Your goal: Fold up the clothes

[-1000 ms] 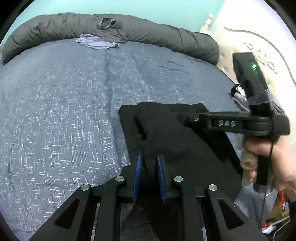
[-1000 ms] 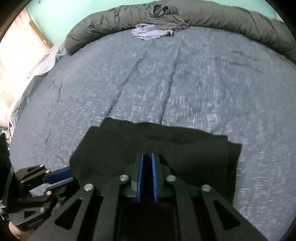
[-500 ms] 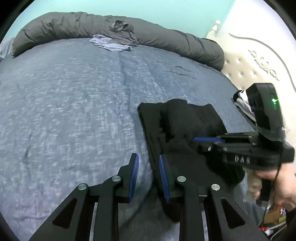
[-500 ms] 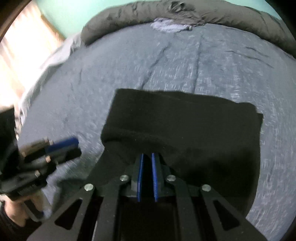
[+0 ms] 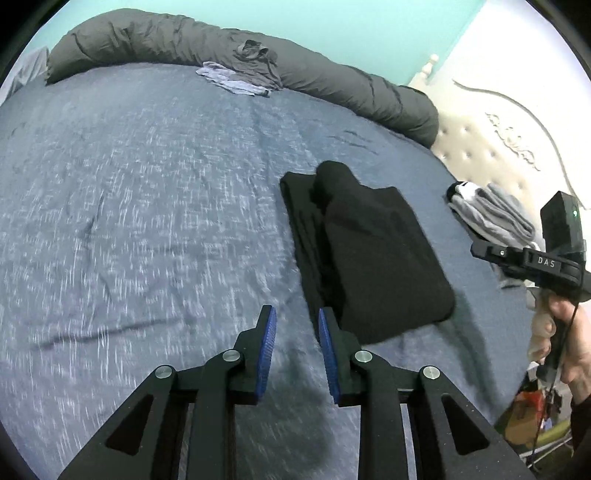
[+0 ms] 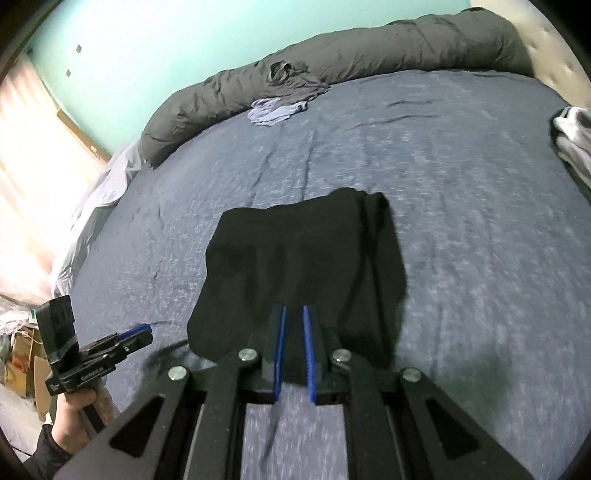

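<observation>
Now left gripper (image 5: 293, 325) and "DAS"-marked right gripper (image 6: 293, 325), fingers apart, flank black garment (image 5: 365, 254).

1. A mint-green wall (image 5: 332, 22) is seen behind the bed (image 5: 147, 184).
2. A cream tufted headboard (image 5: 491, 147) is set at the bed's right edge.
3. Bright light is admitted through a curtain (image 6: 33, 155).

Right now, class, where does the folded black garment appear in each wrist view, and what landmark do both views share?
Left wrist view: the folded black garment lies right of centre on the blue bedspread, just beyond the left gripper.
Right wrist view: the garment sits at centre, directly ahead of the right gripper.
Shared landmark: the rolled grey duvet along the far edge.
</observation>
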### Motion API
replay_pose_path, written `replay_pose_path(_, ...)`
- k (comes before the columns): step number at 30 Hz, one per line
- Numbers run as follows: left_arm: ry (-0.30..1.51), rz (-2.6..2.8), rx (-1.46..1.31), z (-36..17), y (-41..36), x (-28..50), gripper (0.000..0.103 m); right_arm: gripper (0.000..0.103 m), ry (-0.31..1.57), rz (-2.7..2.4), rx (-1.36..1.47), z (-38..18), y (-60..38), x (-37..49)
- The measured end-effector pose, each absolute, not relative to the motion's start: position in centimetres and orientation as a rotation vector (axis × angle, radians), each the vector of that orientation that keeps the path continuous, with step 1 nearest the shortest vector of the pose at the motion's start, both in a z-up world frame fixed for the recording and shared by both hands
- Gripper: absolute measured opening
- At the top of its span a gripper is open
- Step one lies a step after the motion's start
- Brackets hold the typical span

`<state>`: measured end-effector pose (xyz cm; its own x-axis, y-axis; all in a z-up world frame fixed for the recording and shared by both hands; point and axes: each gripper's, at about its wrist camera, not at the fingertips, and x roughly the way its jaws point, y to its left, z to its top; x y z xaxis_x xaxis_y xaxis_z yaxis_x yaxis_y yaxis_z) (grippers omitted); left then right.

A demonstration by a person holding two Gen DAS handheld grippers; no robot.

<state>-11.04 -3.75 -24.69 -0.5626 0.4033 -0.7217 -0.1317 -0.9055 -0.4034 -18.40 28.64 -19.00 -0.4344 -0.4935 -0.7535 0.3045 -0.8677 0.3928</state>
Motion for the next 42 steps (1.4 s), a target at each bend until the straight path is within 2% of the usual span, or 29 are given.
replay_pose_path(2, -0.445, 2.492, -1.262, -24.1, -3.6, -10.1, 0.034, 0.007, -0.281, -2.317, 1.3, -18.4, 29.1, -17.6)
replay_pose_path(19, -0.441, 2.49, -1.183, -16.9, -3.3, -5.5, 0.035, 0.009, -0.322, -2.386, 1.321, -14.5, 30.6, -11.4)
replay_pose_path(28, -0.395, 2.447, -1.26, -18.6, -0.9, -8.1, 0.037, 0.01, -0.355, -2.357, 1.323, -16.3, 30.4, -12.4)
replay_pose_path(42, -0.344, 2.399, -1.346, -24.3, 6.8, -17.2, 0.037, 0.01, -0.229, -2.191, 1.378, -24.2, 26.9, -20.9)
